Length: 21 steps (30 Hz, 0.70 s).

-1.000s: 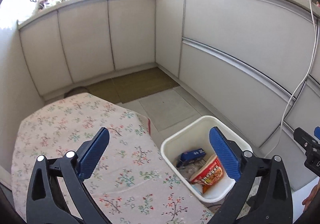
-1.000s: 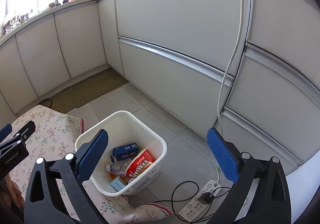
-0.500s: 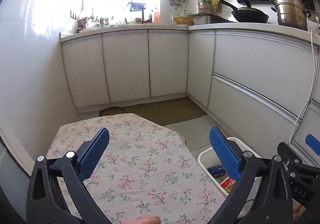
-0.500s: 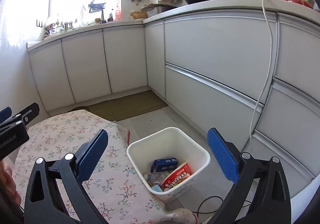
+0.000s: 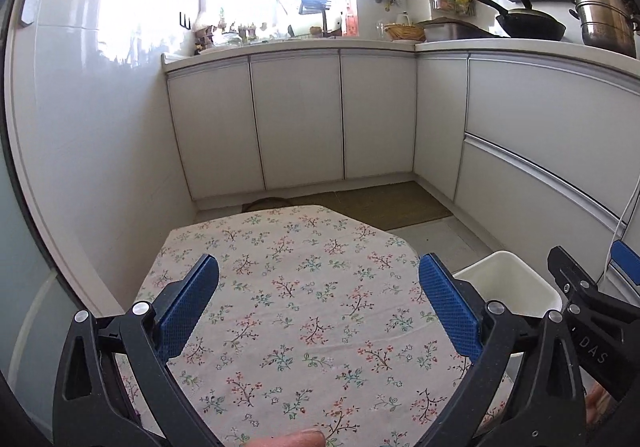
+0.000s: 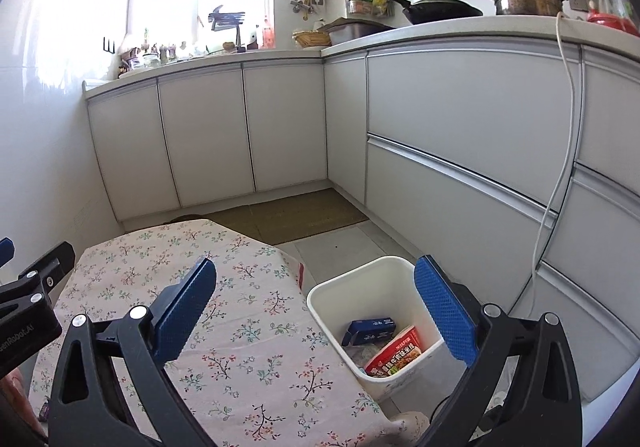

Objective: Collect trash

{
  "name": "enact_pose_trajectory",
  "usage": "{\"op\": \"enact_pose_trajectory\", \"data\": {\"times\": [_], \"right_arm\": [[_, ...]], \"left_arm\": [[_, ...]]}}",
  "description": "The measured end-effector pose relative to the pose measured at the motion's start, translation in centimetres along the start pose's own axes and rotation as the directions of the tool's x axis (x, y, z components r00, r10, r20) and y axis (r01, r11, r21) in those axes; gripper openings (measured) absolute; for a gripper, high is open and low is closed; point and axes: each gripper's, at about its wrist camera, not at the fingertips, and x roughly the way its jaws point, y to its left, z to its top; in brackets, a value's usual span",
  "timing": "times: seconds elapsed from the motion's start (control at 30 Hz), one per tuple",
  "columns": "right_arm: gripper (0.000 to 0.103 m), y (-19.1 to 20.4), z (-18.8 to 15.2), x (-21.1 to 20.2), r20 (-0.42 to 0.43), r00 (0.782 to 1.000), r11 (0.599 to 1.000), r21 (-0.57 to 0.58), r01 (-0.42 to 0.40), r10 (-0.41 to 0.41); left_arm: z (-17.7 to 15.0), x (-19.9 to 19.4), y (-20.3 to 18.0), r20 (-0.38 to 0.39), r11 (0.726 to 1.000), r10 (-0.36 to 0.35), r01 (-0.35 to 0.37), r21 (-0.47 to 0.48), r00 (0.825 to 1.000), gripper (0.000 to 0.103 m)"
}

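The tabletop (image 5: 304,311), under a flowered cloth, lies bare from its near edge to its far corners, so either gripper can sweep across it. Its left edge runs close to the white wall (image 5: 100,151). Off its right edge the white bin (image 6: 384,287) stands open-topped on the floor, with a blue box (image 6: 370,329) and a red packet (image 6: 396,355) low inside. Past the bin, the cabinet fronts (image 6: 472,175) and a hanging white cable (image 6: 560,183) close off the right side.

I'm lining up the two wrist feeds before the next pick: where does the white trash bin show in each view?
Left wrist: the white trash bin sits low right, only its rim and inner wall visible between the left gripper fingers and the other gripper.
Right wrist: the bin is lower centre-right, contents visible, by the right gripper.
Shared landmark: the floral tablecloth, just left of the bin.
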Motion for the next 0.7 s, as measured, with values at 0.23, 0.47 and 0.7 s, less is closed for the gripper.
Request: {"op": "enact_pose_trajectory", "data": {"times": [0.23, 0.47, 0.7], "right_arm": [[0.096, 1.0, -0.1, 0.7, -0.021, 1.0, 1.0, -0.006, -0.016, 0.016], [0.096, 1.1, -0.1, 1.0, -0.032, 0.999, 1.0, -0.011, -0.025, 0.024], [0.096, 0.6, 0.0, 1.2, -0.043, 0.999, 1.0, -0.004, -0.023, 0.023]], "left_arm": [[-0.6, 1.0, 1.1, -0.052, 0.999, -0.024, 0.023, -0.033, 0.998, 0.096], [-0.6, 1.3, 1.4, -0.058, 0.999, -0.011, 0.009, -0.05, 0.998, 0.096], [-0.5, 1.2, 1.2, -0.053, 0.999, -0.009, 0.007, -0.045, 0.999, 0.096]]}}
